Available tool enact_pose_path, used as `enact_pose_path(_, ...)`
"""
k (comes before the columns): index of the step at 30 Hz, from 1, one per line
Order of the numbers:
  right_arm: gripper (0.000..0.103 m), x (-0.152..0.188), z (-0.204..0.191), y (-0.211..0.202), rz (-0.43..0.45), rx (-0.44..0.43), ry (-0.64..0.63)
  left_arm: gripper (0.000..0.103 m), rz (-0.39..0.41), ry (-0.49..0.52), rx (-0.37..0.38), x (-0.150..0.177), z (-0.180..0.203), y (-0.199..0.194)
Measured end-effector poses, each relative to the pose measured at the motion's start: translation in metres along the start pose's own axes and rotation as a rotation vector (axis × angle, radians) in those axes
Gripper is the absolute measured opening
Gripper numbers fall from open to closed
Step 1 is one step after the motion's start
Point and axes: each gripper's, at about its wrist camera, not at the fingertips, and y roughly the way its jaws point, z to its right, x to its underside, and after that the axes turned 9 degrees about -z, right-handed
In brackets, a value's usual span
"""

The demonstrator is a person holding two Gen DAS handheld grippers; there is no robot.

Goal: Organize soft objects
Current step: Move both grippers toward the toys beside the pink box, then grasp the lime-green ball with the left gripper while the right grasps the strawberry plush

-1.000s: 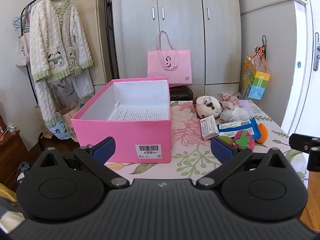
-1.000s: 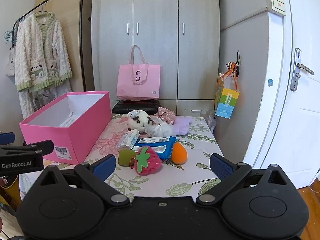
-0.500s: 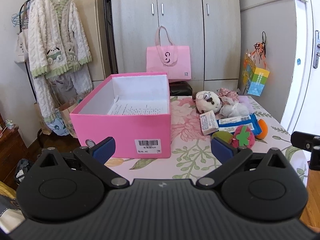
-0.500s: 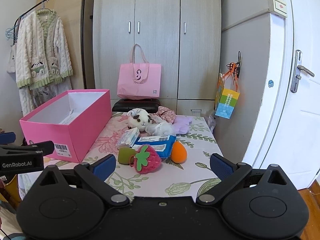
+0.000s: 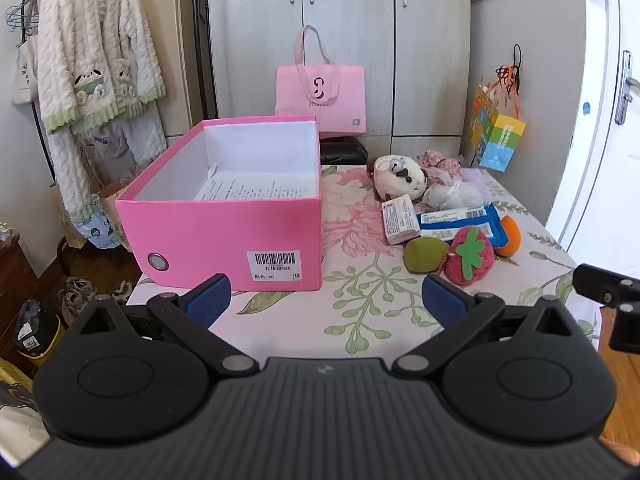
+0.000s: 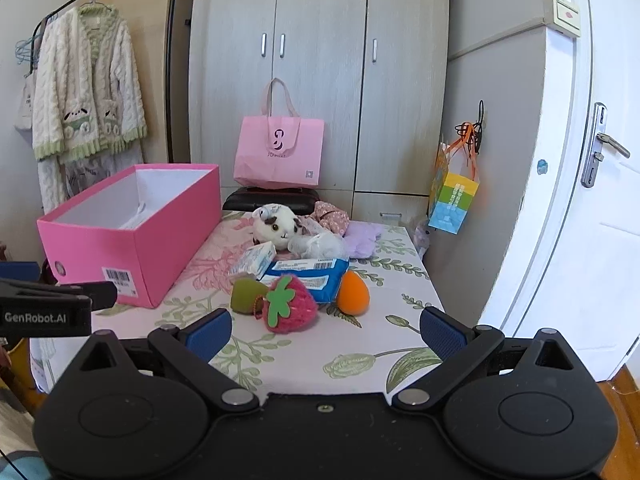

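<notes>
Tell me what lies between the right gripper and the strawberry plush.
Nothing: in the right wrist view only bare floral tablecloth separates the open right gripper from the strawberry plush. The green plush sits to its left, off that line.

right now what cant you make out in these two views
- Left wrist: the pink box floor is partly hidden by its front wall.
- Both views: print on the small white packet and blue pack is too small.
- Right wrist: purple soft item sits half behind the white bundle.
</notes>
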Motion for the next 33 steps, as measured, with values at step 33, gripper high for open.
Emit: enact_pose_path(33,0.102,-0.026,0.029,0.047,0.071,-0.245,-0.102,0.103,0.077,0.112,0.276,-0.068,0.030,0.040)
